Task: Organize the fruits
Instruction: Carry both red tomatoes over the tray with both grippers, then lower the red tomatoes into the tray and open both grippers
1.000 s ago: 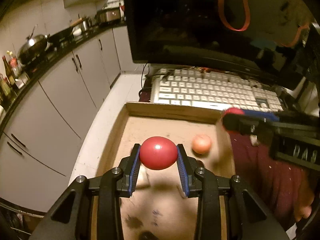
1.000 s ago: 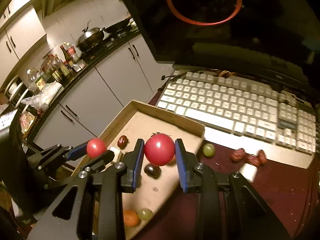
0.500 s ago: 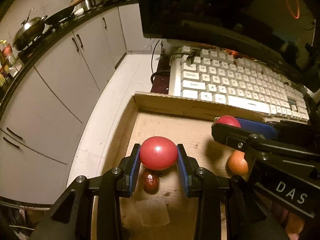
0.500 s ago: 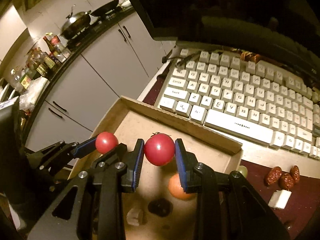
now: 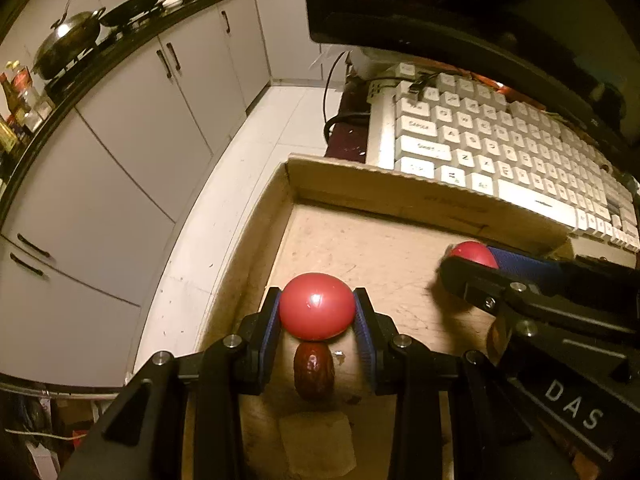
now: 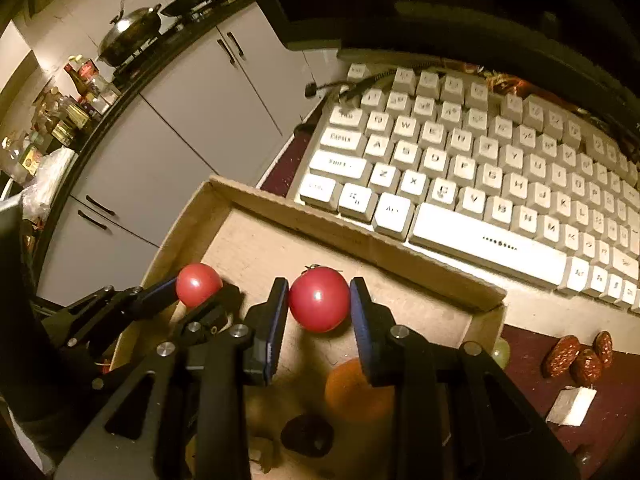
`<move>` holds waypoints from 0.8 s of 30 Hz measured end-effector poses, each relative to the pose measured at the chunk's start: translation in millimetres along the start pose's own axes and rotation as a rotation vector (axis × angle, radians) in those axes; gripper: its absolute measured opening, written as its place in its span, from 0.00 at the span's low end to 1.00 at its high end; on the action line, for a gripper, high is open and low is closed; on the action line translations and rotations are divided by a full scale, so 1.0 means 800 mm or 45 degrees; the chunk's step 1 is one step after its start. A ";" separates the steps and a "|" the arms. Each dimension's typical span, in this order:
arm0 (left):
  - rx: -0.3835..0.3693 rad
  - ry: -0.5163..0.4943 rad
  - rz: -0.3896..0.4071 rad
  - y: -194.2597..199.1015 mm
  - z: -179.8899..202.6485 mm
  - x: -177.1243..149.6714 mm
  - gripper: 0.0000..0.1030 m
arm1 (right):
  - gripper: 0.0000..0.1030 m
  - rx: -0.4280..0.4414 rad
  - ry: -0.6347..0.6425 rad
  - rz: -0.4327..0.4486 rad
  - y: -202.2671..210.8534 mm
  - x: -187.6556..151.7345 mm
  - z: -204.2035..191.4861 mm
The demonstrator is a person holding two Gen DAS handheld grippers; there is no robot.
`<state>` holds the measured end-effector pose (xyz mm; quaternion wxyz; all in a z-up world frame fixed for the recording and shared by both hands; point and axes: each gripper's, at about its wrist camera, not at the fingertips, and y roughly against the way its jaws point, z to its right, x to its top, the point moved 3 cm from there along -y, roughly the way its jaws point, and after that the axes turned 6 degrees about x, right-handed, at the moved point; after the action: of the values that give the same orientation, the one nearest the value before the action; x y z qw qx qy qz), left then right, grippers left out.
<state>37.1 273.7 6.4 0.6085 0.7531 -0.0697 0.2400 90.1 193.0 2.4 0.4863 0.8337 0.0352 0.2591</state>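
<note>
My left gripper [image 5: 317, 311] is shut on a red tomato [image 5: 316, 306] and hangs low over the left part of a shallow cardboard tray [image 5: 384, 196]. A red date [image 5: 314, 370] and a pale cube [image 5: 318, 444] lie on the tray floor beneath it. My right gripper [image 6: 319, 300] is shut on a second red tomato [image 6: 319, 298] with a small stem, held over the same tray [image 6: 296, 210]. An orange [image 6: 352, 390] and a dark fruit [image 6: 307, 435] rest below it. Each gripper shows in the other's view, side by side.
A white keyboard [image 6: 480, 168] lies just behind the tray, under a dark monitor. On the dark red tabletop right of the tray lie three red dates [image 6: 580, 356], a white cube [image 6: 572, 406] and a green grape [image 6: 502, 354]. White kitchen cabinets [image 5: 120, 152] stand to the left.
Both grippers have sunk toward the tray and tilted further down, each still holding its tomato. The tray floor and the fruit on it now look closer.
</note>
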 end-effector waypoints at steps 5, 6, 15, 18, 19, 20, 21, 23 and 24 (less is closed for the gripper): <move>0.004 0.003 -0.007 -0.002 -0.002 0.002 0.34 | 0.33 0.001 -0.018 -0.012 -0.003 0.000 0.002; 0.005 0.003 -0.008 -0.002 -0.002 0.002 0.35 | 0.33 -0.001 -0.015 -0.021 -0.004 0.000 0.001; 0.019 0.025 0.047 0.017 -0.004 0.002 0.57 | 0.34 0.031 -0.012 -0.017 0.011 0.003 0.007; 0.039 0.019 0.114 0.041 -0.001 -0.001 0.59 | 0.34 0.065 -0.008 0.018 0.028 0.001 0.011; 0.039 0.022 0.135 0.049 0.000 -0.003 0.59 | 0.34 0.079 -0.012 0.038 0.036 0.000 0.014; 0.039 0.022 0.148 0.054 0.002 -0.005 0.59 | 0.34 0.092 -0.016 0.057 0.045 -0.002 0.016; 0.038 0.020 0.174 0.065 0.004 -0.008 0.60 | 0.34 0.102 -0.018 0.073 0.053 -0.004 0.019; 0.034 0.014 0.213 0.081 0.009 -0.015 0.62 | 0.34 0.109 -0.021 0.112 0.074 -0.011 0.028; 0.025 0.011 0.240 0.092 0.013 -0.020 0.62 | 0.34 0.109 -0.023 0.128 0.083 -0.014 0.033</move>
<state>-3.0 242.8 62.9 0.5761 0.7482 -0.1354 0.3000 79.9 134.0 42.8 0.4368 0.8568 -0.0002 0.2741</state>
